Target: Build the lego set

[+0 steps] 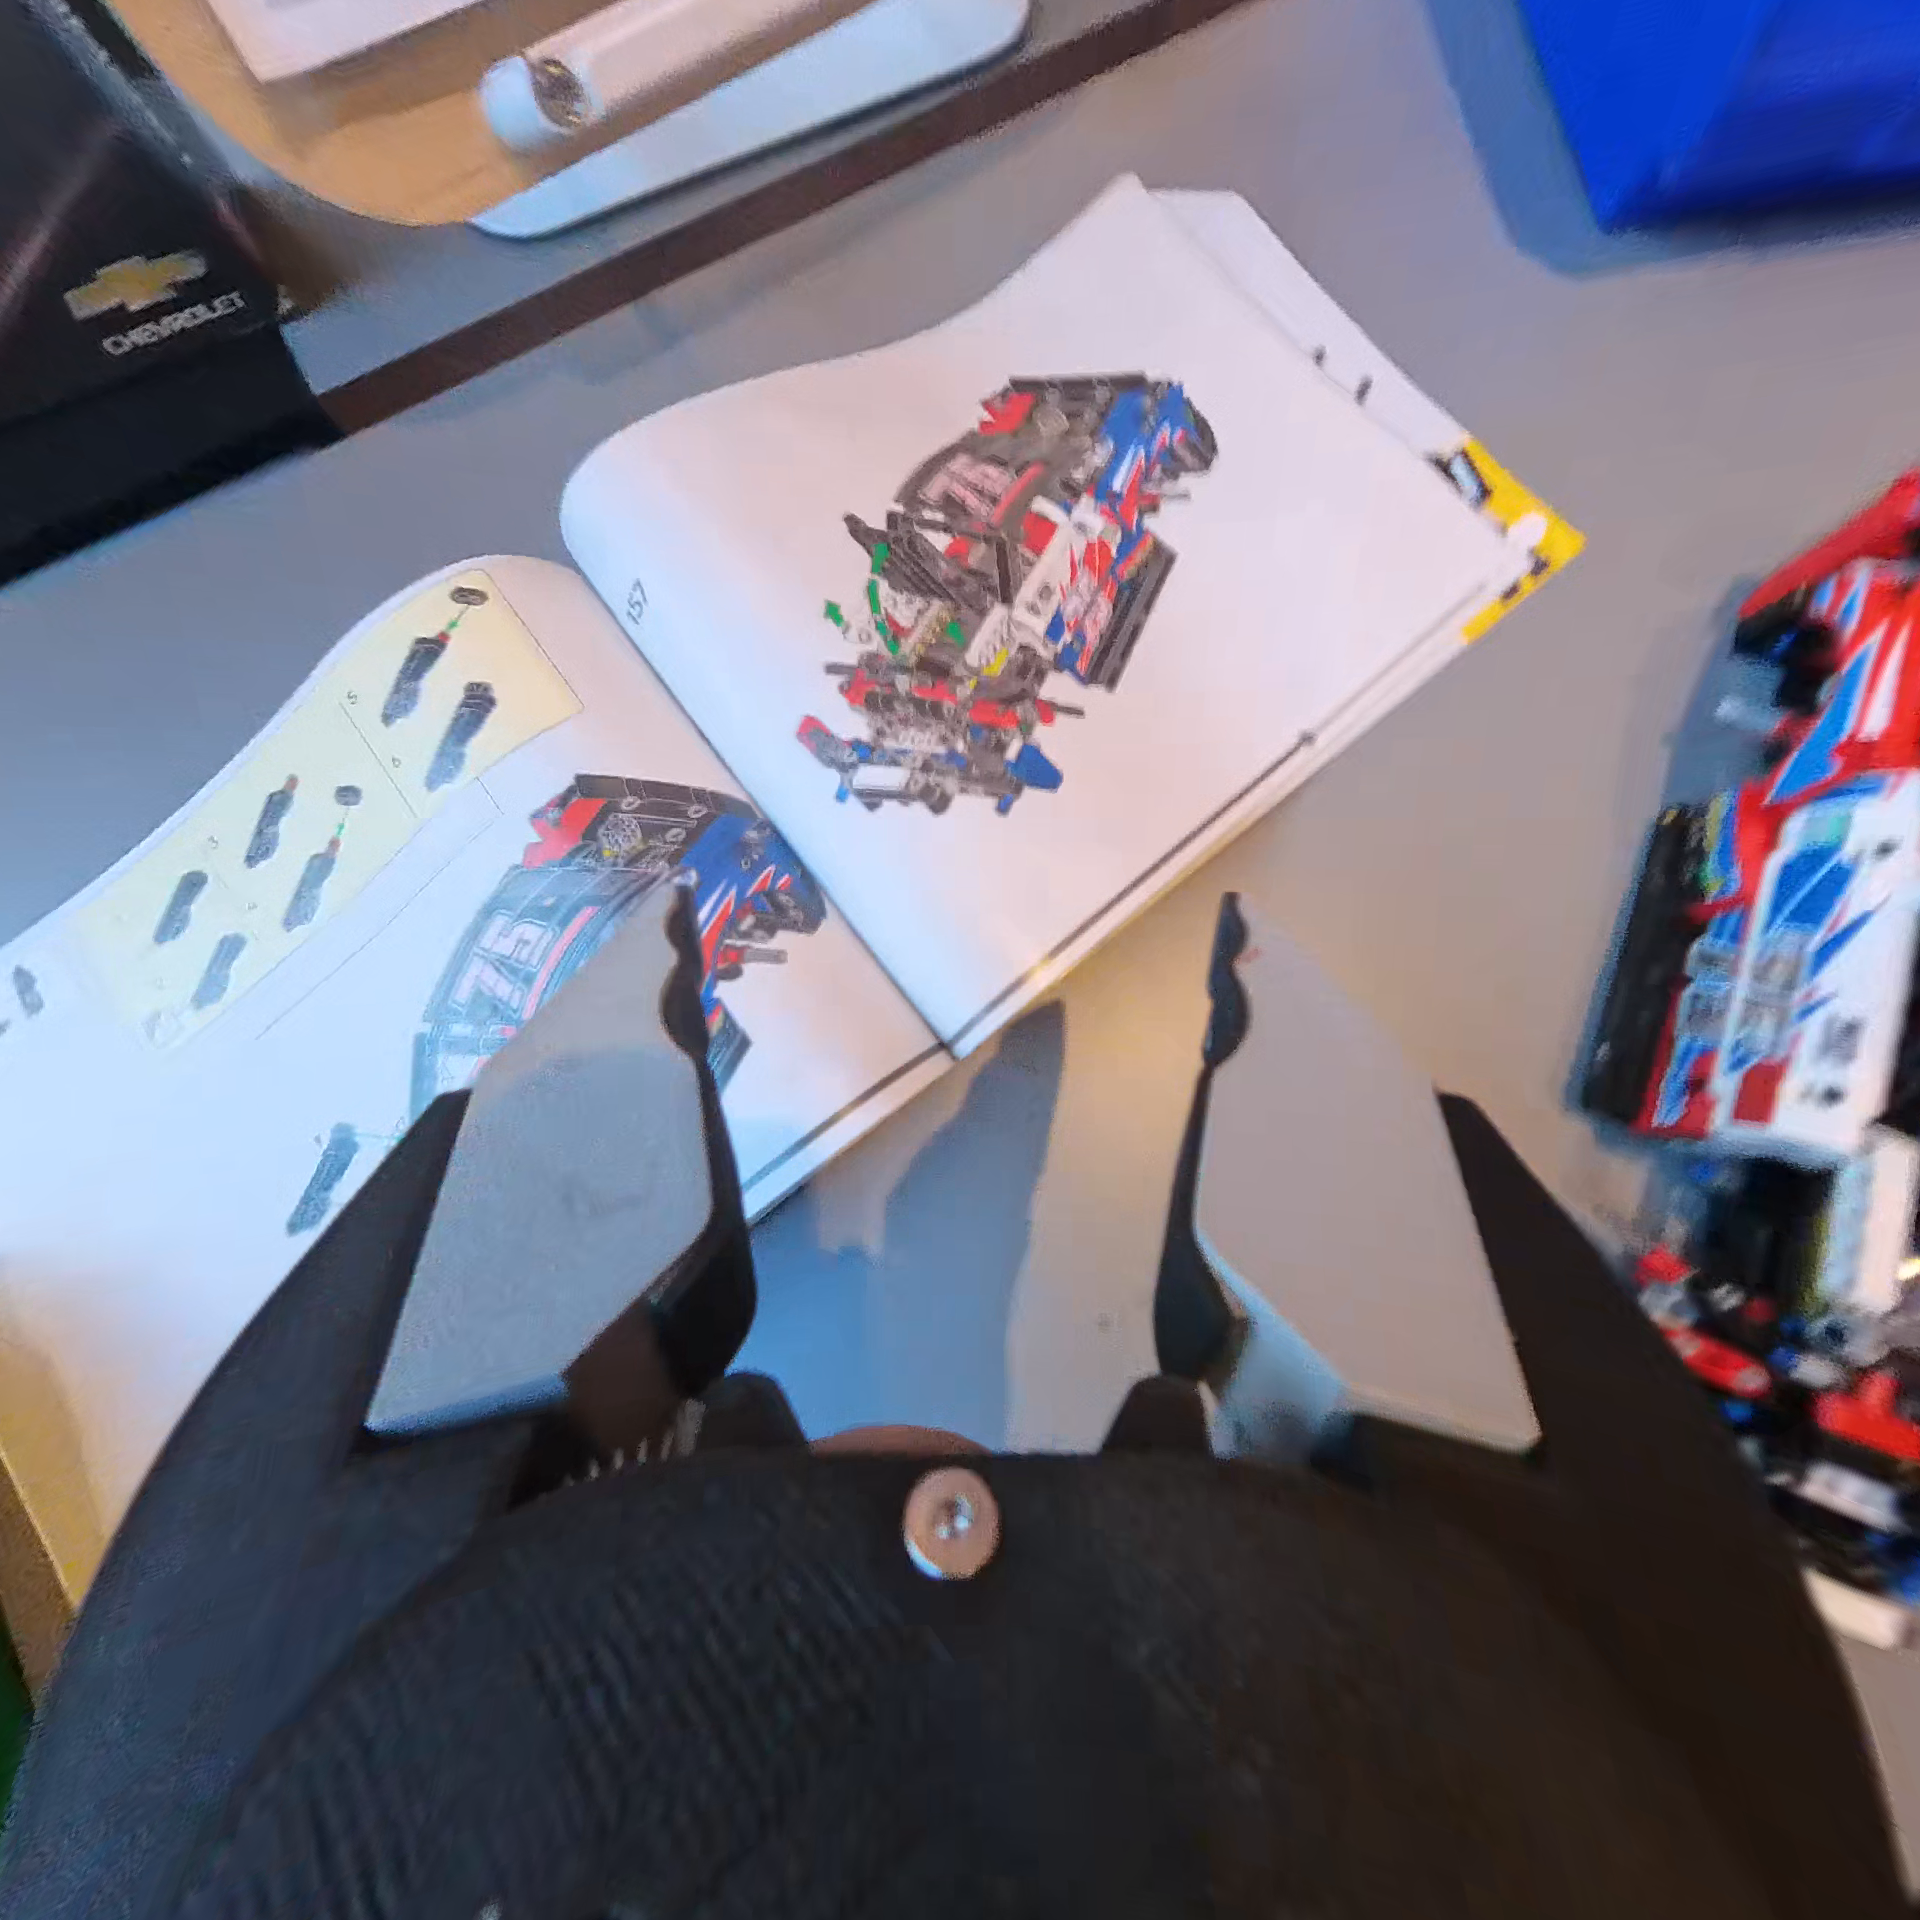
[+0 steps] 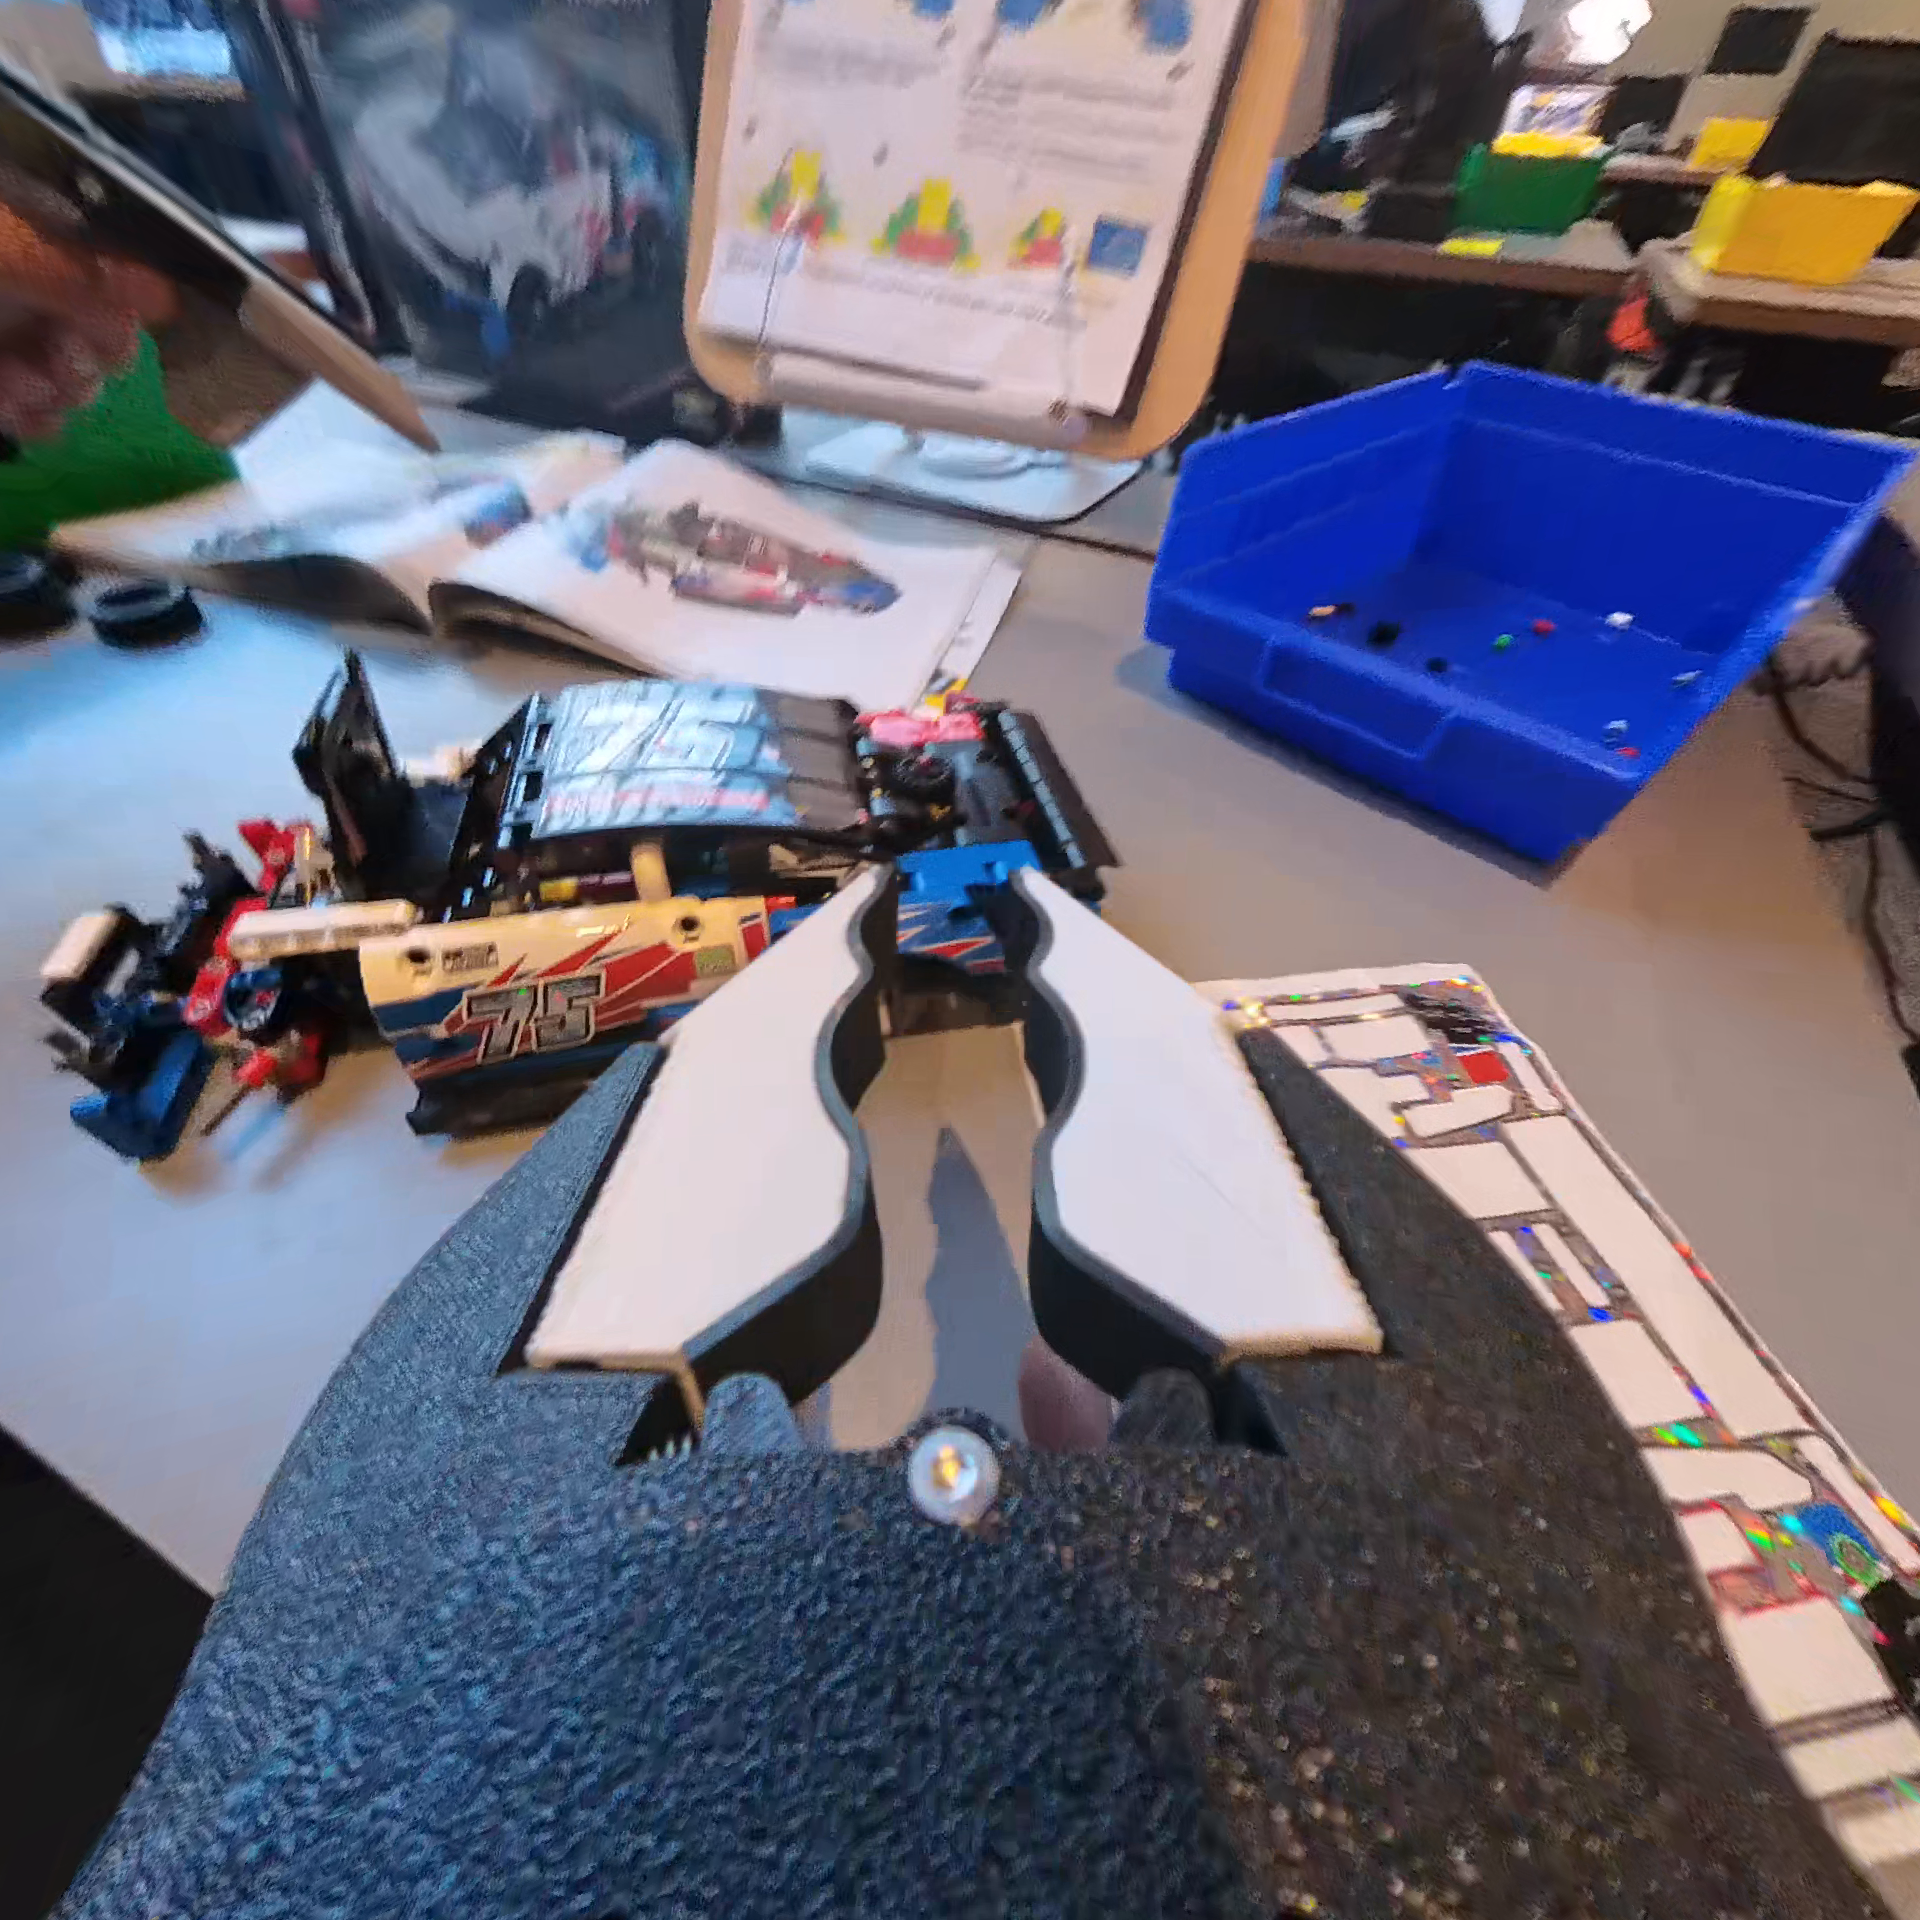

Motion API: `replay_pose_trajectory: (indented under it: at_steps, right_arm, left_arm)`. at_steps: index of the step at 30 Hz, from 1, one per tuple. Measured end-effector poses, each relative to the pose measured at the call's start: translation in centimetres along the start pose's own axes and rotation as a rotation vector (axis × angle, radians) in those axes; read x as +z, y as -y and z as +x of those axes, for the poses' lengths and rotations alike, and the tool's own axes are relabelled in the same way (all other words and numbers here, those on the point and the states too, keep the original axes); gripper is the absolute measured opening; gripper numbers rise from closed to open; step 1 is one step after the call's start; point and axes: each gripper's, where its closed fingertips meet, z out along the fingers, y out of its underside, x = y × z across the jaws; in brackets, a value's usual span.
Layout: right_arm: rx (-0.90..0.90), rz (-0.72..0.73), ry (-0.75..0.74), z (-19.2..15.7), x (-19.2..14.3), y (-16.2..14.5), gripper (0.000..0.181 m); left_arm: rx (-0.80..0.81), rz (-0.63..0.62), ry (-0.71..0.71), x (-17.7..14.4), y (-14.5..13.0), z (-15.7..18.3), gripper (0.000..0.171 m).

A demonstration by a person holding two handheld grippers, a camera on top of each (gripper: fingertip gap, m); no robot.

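- The left gripper (image 1: 951, 899), black with pale grey finger faces, fills the lower half of the left wrist view; its jaws stand wide apart with nothing between them, over the grey table (image 1: 1351, 914) at the near edge of the open white instruction booklet (image 1: 1039, 623)
- The booklet lies across the centre of that view; a black box (image 1: 135, 312) stands at the upper left, and a white stand base (image 1: 727, 135) sits at the top
- The right gripper (image 2: 951, 883), of the same make, fills the lower centre of the right wrist view; its jaws are narrow, a small gap between the tips, and hold nothing; the tips sit in front of the blue rear end of the car
- The partly built red, white, blue and black lego race car (image 2: 582, 914) lies on the table at centre left; the picture is too blurred to tell touching from just beside
- A blue plastic bin (image 2: 1507, 603) with a few small loose pieces stands at the upper right; a shiny holographic sticker sheet (image 2: 1558, 1247) lies along the lower right; two black tyres (image 2: 135, 613) sit at the left edge
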Motion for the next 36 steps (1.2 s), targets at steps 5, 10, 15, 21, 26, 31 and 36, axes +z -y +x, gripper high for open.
replay_pose_trajectory:
  at_steps: [5,10,15,21,26,31,36]
  right_arm:
    - [0.006,0.093,-0.092,2.4,-2.1,1.4,0.02]
    - [0.08,0.102,-0.087,3.7,-2.3,1.0,0.02]
    - [0.104,0.096,-0.062,3.8,-1.8,0.8,0.019]
    - [0.101,0.09,-0.017,2.8,-1.1,0.7,0.019]
    - [0.056,0.087,-0.023,2.4,-1.0,0.9,0.017]
    - [0.059,0.079,-0.023,2.3,-0.9,0.7,0.017]
    - [0.073,0.083,-0.03,2.7,-1.1,0.6,0.016]
  left_arm:
    - [-0.049,-0.005,0.027,1.2,4.6,2.1,0.11]
    - [-0.003,-0.1,0.096,6.2,6.8,4.4,0.113]
    - [0.064,-0.186,0.123,10.3,6.7,4.8,0.113]
    - [-0.03,-0.174,-0.013,11.8,6.7,6.3,0.113]
    - [0.034,-0.19,0.058,12.2,5.7,6.1,0.113]
    - [0.094,-0.297,0.132,14.1,2.5,4.6,0.109]
    - [0.072,-0.328,0.097,13.9,1.9,4.9,0.104]
